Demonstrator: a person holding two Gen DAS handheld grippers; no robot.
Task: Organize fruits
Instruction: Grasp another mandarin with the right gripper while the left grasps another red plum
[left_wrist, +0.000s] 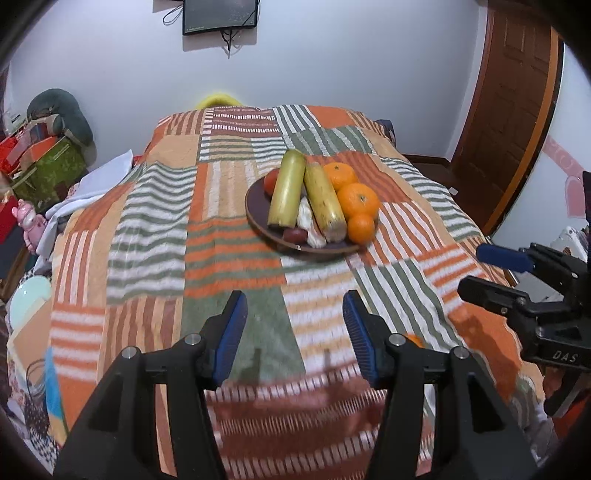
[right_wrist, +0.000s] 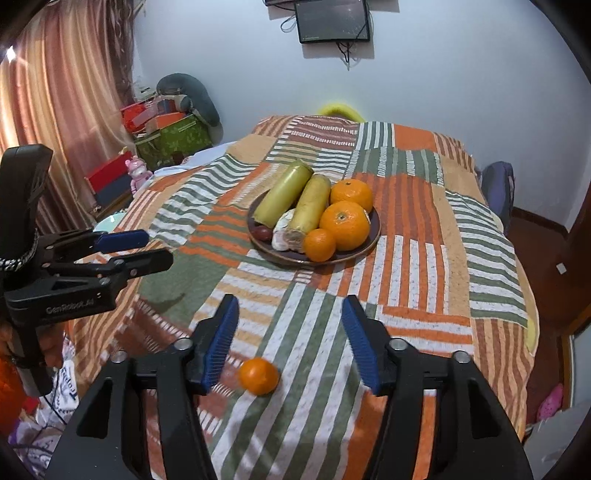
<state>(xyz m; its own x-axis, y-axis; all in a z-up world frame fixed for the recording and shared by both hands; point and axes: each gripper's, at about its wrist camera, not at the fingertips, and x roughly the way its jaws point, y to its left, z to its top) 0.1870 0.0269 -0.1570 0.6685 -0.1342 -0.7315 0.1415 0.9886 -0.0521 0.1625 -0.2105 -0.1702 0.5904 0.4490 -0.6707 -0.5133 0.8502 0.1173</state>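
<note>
Small loose orange mandarin (right_wrist: 258, 376) on striped quilt, near, between right gripper (right_wrist: 290, 341) fingers, apart, empty; left gripper (left_wrist: 295, 338) likewise. Far: dark round plate (right_wrist: 373, 236) nearly full; we judge one fruit left.

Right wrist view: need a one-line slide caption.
Open right tongs above a loose orange on the striped blanket; plate of fruit beyond, left tongs at the left edge.
</note>
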